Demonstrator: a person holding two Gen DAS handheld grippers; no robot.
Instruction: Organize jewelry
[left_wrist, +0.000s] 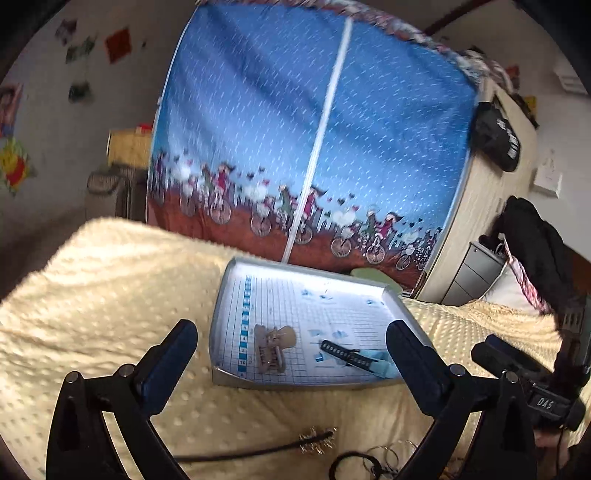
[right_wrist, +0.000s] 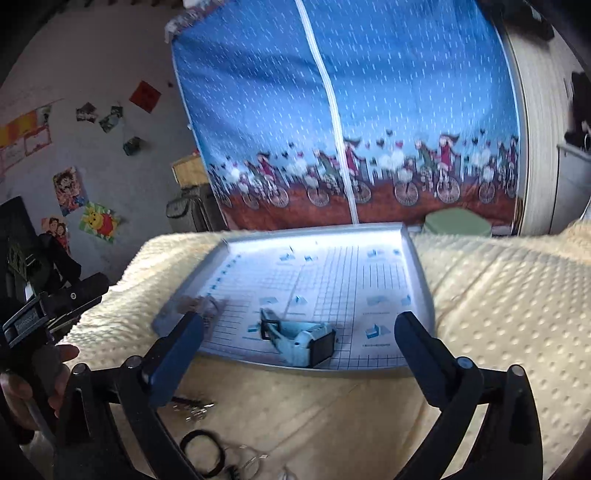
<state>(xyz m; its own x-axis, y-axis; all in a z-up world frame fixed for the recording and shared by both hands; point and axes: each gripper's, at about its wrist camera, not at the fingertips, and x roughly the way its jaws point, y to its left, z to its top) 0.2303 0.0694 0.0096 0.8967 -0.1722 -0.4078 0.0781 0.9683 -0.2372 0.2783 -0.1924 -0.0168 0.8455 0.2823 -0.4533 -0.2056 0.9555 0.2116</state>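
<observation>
A grey tray (left_wrist: 221, 321) (right_wrist: 421, 280) with a printed grid lies on the cream blanket. In it rest a tan hair claw clip (left_wrist: 271, 349) (right_wrist: 207, 306) and a light blue clip with black teeth (left_wrist: 354, 356) (right_wrist: 303, 339). My left gripper (left_wrist: 291, 336) is open and empty, its fingers spanning the tray's near edge. My right gripper (right_wrist: 301, 332) is open too, with the blue clip lying between its fingertips and untouched. On the blanket nearer to me lie a black cord with gold charms (left_wrist: 317, 439) (right_wrist: 192, 404), a black hair tie (left_wrist: 351, 465) (right_wrist: 203, 454) and thin rings (left_wrist: 391, 452).
A blue zipped fabric wardrobe (left_wrist: 314, 129) (right_wrist: 351, 110) stands behind the bed. The cream blanket (left_wrist: 92, 295) (right_wrist: 517, 314) spreads out on both sides. The other gripper's handle (left_wrist: 546, 398) (right_wrist: 29, 317) and a hand (right_wrist: 22, 384) appear at the frame edges. A wooden cabinet (left_wrist: 484, 206) stands at the right.
</observation>
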